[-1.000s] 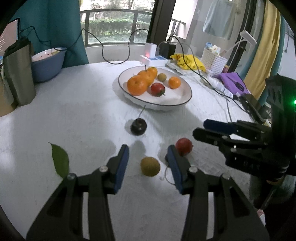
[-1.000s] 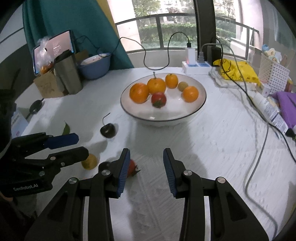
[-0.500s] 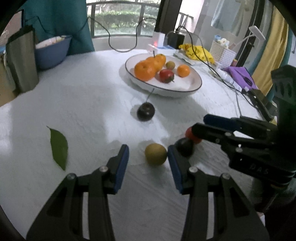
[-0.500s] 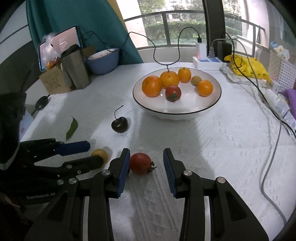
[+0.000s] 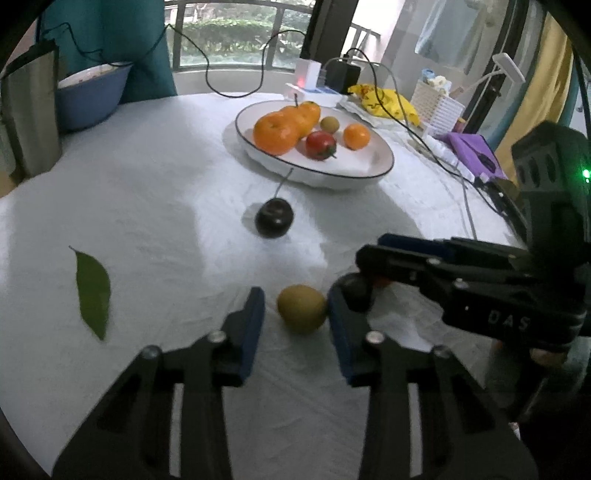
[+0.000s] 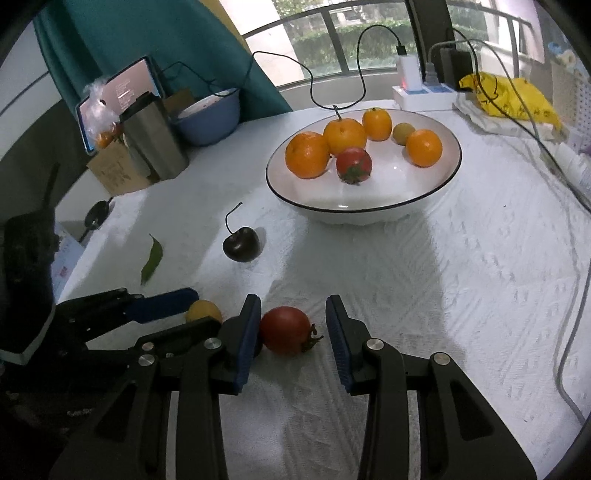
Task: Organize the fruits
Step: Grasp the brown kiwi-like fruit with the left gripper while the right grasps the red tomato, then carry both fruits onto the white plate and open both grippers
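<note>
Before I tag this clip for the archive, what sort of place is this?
Probably a home, at a table by a balcony window: a fruit bowl on a white tablecloth, a curtain, and clothes hanging outside.

At your twelve o'clock a window [image 6: 369, 40] with a dark railing [image 6: 314, 22] looks onto green hedges and lets in daylight. A teal curtain [image 6: 166, 44] hangs at eleven. You work over a table under a white textured cloth [image 6: 424, 295].

Yellow-green fruit [image 5: 302, 309] between left jaws
</note>
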The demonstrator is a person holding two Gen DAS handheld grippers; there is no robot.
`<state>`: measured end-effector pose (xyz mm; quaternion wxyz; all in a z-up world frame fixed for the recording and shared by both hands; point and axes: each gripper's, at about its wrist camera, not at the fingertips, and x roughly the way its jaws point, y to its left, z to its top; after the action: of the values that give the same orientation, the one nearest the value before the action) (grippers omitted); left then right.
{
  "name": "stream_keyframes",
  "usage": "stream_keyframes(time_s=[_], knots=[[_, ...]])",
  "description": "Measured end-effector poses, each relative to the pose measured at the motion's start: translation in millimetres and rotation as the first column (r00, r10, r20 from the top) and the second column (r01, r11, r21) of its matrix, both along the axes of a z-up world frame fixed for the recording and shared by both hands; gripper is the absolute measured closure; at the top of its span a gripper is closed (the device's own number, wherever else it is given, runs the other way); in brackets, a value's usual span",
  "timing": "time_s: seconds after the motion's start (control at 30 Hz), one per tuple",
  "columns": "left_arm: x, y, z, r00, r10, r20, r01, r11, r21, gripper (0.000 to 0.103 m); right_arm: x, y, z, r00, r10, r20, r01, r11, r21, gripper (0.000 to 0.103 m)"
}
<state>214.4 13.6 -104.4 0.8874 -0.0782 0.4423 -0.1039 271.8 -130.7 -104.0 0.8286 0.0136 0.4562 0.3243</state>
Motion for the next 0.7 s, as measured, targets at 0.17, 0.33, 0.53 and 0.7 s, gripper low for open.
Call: stream_keyframes(time_s=[0.17, 0.33, 0.53, 0.7], knots=[[0, -3, 1, 1.0, -0.009, 0.003, 0.009, 1.0, 0.006, 0.074, -3, 1, 2, 1.0, 0.02, 0.009, -0.02, 1.0, 0.005, 0.074], [0, -3, 7, 1.0, -0.013, 0.005, 0.013, 1.0, -0.014, 0.074, -7, 0, 7, 0.999, 0.023, 0.038, -0.023, 1.0, -0.006, 0.074], [6, 2, 18, 1.0, 0.005, 0.029, -0.005, 1.0, -0.027, 0.074, -5, -8, 21, 0.997, 0.009, 0.081, -0.008, 1.0, -0.012, 0.074], [14, 0, 33, 0.997, -0.007, 0.073, 0.009, 0.999, -0.032, 0.074, 2, -16, 35, 0.993, -0.003, 0.115, 0.004, 1.0, -0.013, 0.074]])
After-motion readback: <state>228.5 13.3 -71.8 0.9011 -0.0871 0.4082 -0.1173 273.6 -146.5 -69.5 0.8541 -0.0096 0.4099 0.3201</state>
